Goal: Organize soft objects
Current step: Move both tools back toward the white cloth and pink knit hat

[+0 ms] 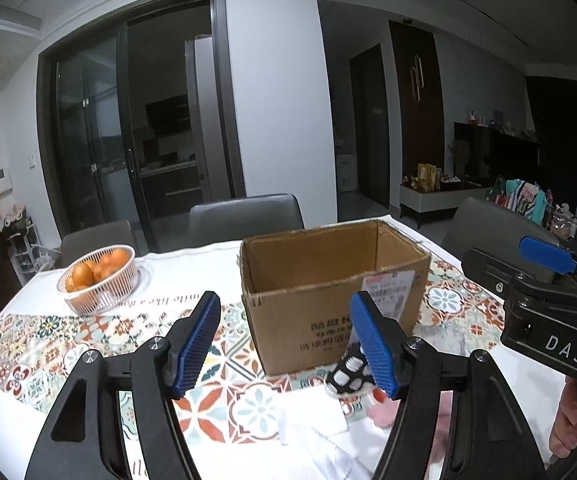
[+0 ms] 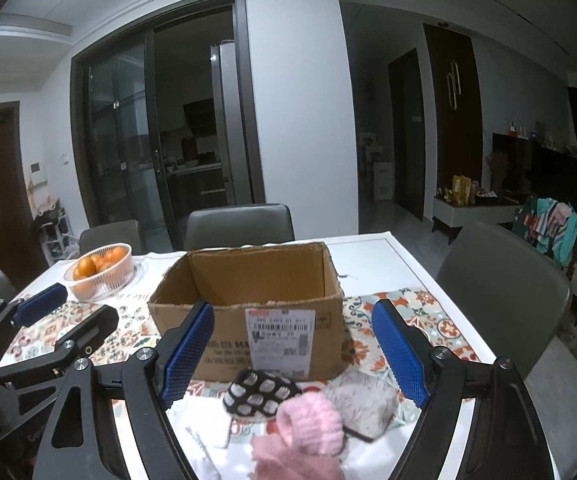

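Observation:
An open cardboard box (image 1: 328,280) (image 2: 248,292) stands on the patterned tablecloth, empty as far as I can see. In front of it lies a heap of soft items: a black-and-white checked piece (image 2: 260,392) (image 1: 348,376), a pink fluffy piece (image 2: 308,424), a grey fuzzy piece (image 2: 364,400) and white cloth (image 1: 312,424). My left gripper (image 1: 288,344) is open with nothing between its blue pads, left of the heap. My right gripper (image 2: 296,352) is open above the heap, holding nothing. Each gripper shows at the edge of the other view.
A white basket of oranges (image 1: 98,276) (image 2: 100,270) sits at the table's back left. Grey chairs (image 1: 244,216) (image 2: 500,288) stand behind and to the right of the table. A person's hand (image 1: 572,420) holds the right gripper's handle.

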